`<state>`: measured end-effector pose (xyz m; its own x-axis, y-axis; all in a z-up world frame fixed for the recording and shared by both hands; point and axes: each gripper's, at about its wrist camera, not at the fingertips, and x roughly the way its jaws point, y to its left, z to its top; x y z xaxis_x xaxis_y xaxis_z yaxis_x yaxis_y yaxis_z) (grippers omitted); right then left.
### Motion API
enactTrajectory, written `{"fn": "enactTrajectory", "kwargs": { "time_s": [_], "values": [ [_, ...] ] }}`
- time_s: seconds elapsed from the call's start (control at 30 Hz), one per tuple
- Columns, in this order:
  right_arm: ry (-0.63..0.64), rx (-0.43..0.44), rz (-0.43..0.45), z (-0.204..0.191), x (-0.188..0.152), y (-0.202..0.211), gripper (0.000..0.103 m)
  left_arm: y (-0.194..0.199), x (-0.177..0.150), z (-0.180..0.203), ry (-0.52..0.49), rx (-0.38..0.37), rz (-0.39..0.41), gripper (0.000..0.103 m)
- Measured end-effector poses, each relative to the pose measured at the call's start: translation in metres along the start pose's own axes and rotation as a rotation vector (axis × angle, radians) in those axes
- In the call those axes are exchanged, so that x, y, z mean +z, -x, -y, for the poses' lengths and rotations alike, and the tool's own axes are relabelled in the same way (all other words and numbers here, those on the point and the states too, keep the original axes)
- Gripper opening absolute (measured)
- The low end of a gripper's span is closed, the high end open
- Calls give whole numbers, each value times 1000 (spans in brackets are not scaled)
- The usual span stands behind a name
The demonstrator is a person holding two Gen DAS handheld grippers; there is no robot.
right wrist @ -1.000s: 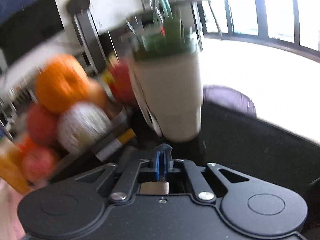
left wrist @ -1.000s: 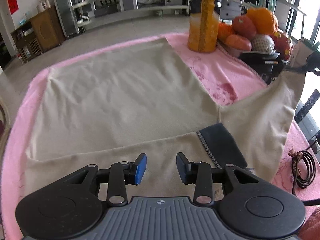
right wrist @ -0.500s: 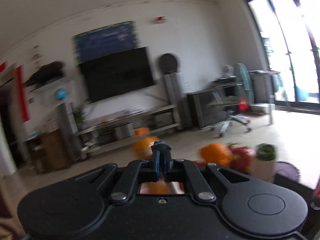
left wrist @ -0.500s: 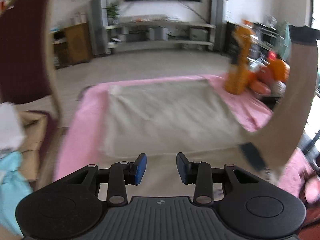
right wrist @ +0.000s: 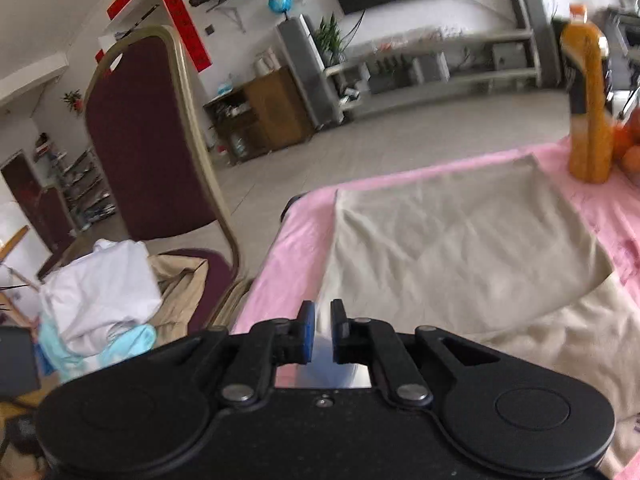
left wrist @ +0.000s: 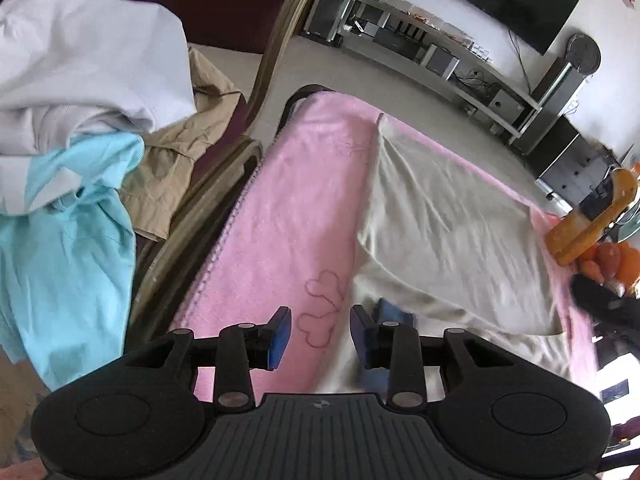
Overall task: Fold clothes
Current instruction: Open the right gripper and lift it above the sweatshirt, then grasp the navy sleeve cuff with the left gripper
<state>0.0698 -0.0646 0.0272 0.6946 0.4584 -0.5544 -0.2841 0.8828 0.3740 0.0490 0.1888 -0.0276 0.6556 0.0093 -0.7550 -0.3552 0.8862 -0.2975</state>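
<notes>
Left tool (left wrist: pixel 316 332): your jaws stand wide and hold nothing, above the pink cover just beside the garment's near edge.
Right tool (right wrist: pixel 322 330): your jaws stand narrowly apart, nothing between them, at the garment's near left edge.
Beige garment (left wrist: pixel 448 216): ahead of both tools, flat on the bench's pink cover (left wrist: pixel 296 208), with a near part lying doubled over.
Step in hand: likely between folds; both tools are free.
Next move: you will want a grip on an edge or corner; which one I cannot tell.
Chair pile (left wrist: pixel 80 92): far left, other clothes heaped.
</notes>
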Motion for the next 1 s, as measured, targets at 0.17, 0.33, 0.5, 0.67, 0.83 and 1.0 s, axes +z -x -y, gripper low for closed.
{"fn": "enactTrajectory", "kwargs": {
  "time_s": [0.17,0.33,0.5,0.67,0.83,1.0],
  "values": [
    [-96,-35,-33,65,25,39,31,-13,-4,13,-54,-45,-59,36],
    [-241,-80,-103,163,17,58,34,-40,-6,39,-140,-29,-134,37],
    [-409,-75,-139,238,-16,38,29,-70,-8,56,-173,-11,-199,37],
    [-520,-137,-185,273,-31,27,21,-90,-10,62,-208,34,-212,37],
    [-449,-271,-198,271,-32,27,22,-101,-13,66,-248,56,-207,39],
    [-381,-309,-262,264,-39,15,22,-91,-19,75,-313,42,-149,4]
  ]
}}
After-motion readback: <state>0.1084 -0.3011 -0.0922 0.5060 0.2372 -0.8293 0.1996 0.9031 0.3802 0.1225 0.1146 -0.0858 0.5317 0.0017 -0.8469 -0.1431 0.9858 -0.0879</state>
